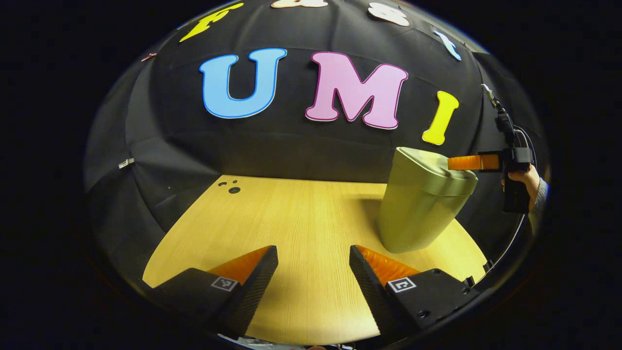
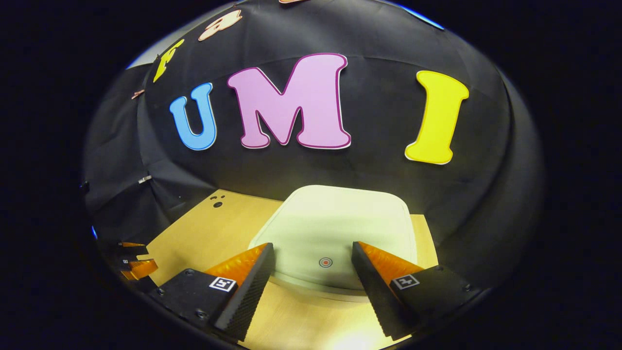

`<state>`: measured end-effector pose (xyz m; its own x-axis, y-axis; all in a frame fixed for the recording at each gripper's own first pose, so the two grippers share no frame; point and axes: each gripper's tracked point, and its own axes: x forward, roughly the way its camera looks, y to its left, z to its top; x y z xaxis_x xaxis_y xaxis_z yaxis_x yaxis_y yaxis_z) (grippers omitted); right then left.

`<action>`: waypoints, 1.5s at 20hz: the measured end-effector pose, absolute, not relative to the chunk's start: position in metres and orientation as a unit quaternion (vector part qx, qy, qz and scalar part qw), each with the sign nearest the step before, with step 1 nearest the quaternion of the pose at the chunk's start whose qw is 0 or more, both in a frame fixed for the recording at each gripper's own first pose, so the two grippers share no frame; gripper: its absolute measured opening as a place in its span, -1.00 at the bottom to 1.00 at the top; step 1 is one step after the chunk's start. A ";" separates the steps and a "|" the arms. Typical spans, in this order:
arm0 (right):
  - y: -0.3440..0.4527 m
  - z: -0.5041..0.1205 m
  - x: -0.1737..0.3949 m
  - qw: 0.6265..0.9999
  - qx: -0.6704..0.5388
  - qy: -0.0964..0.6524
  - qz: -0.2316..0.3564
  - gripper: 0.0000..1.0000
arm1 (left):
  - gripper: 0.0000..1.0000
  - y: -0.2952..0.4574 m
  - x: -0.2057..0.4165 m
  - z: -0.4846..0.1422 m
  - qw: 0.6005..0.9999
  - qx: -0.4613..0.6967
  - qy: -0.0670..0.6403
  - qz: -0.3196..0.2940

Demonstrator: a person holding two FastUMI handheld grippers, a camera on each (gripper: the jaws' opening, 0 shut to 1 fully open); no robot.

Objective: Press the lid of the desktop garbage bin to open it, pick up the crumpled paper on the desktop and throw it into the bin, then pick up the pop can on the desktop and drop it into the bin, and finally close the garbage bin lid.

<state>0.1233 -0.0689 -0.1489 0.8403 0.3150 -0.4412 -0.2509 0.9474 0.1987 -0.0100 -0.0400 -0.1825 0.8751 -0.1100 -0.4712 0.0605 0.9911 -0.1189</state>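
A pale green desktop garbage bin (image 1: 420,204) is seen standing upright on a light wooden desktop (image 1: 291,218), toward the right side of the left gripper view; its long axis runs vertically, and its lid (image 2: 335,228) is shut and faces upward. In the right gripper view the lid is seen from above and just ahead, broad and rounded, with a small red ring mark (image 2: 325,262) lying near its front edge, between the two fingers. The right gripper (image 2: 311,277) is held directly over the front of the lid, its jaws spread apart and gripping nothing; whether the fingertips touch the lid cannot be told. From the left gripper view the same tool is seen reaching in from the right at lid height, held by a hand (image 1: 522,182) in a grey sleeve. The left gripper (image 1: 313,272) is held low over bare desktop, well apart from the bin, its jaws likewise spread and empty. The right gripper is judged much the nearer to the lid; the coming move is judged to be a downward press near the ring mark, since the lid is not yet open.
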 end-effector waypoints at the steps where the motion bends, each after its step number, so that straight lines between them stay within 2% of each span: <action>1: -0.067 -0.144 0.120 0.957 0.071 0.236 0.150 0.99 | 0.92 -0.040 -0.008 -0.182 0.967 -0.049 0.245 -0.045; 8: -0.057 -0.115 0.095 0.964 0.081 0.197 0.157 0.99 | 0.92 -0.047 0.002 -0.173 0.970 -0.043 0.235 -0.054; 13: -0.036 -0.118 0.066 0.962 0.082 0.193 0.175 0.99 | 0.92 -0.055 0.009 -0.167 0.970 -0.041 0.230 -0.063; 21: -0.004 -0.141 0.027 0.953 0.087 0.208 0.200 1.00 | 0.92 -0.066 0.013 -0.164 0.970 -0.037 0.227 -0.076; 30: 0.000 -0.183 0.011 0.947 0.088 0.244 0.191 1.00 | 0.92 -0.062 0.011 -0.168 0.970 -0.038 0.231 -0.072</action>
